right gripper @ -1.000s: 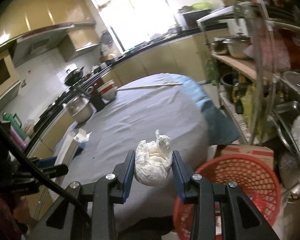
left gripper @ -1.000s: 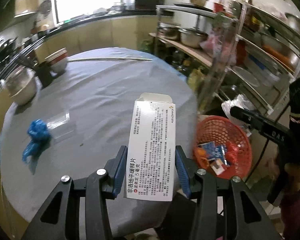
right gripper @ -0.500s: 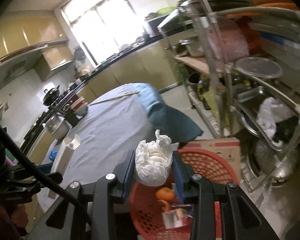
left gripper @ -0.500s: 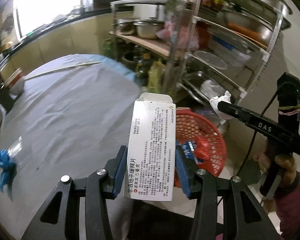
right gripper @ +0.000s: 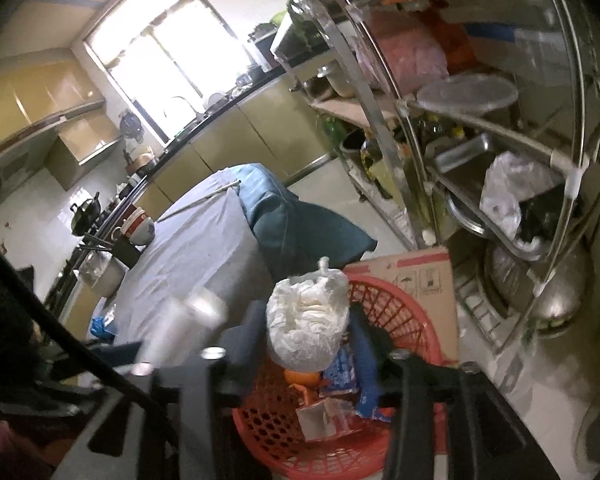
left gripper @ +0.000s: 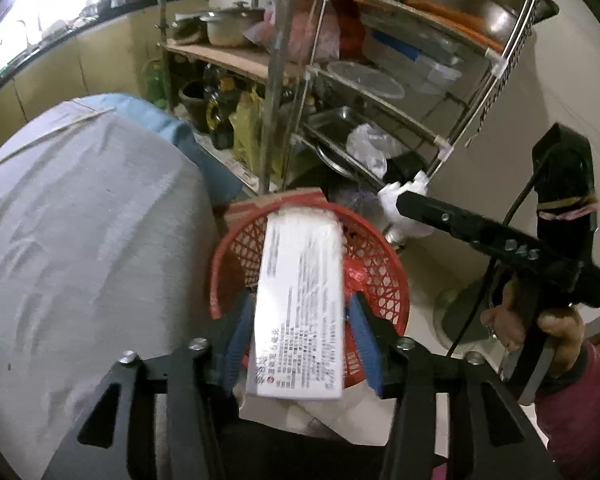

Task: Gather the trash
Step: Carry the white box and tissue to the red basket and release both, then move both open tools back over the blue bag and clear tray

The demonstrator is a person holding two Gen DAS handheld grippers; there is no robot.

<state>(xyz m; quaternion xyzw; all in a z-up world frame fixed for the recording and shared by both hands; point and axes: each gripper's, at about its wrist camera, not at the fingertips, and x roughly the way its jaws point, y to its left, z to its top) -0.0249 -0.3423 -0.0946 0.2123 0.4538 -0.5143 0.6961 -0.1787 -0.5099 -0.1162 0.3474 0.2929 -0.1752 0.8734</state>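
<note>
Hovering over the red basket (left gripper: 384, 268), the left gripper (left gripper: 300, 320) pinches a light, crushable medicine box (left gripper: 300, 300) by its sides; the right gripper (right gripper: 306, 332) squeezes a soft, crumpled white bag (right gripper: 306, 324).

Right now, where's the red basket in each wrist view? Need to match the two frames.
Left wrist: red basket sits centre frame on the floor beside the table, mostly behind the white medicine box between the left jaws.
Right wrist: the basket fills the lower centre, rim showing right of the white bag between the right jaws.
Shared landmark: the cardboard box right behind the basket, against the metal rack.
</note>
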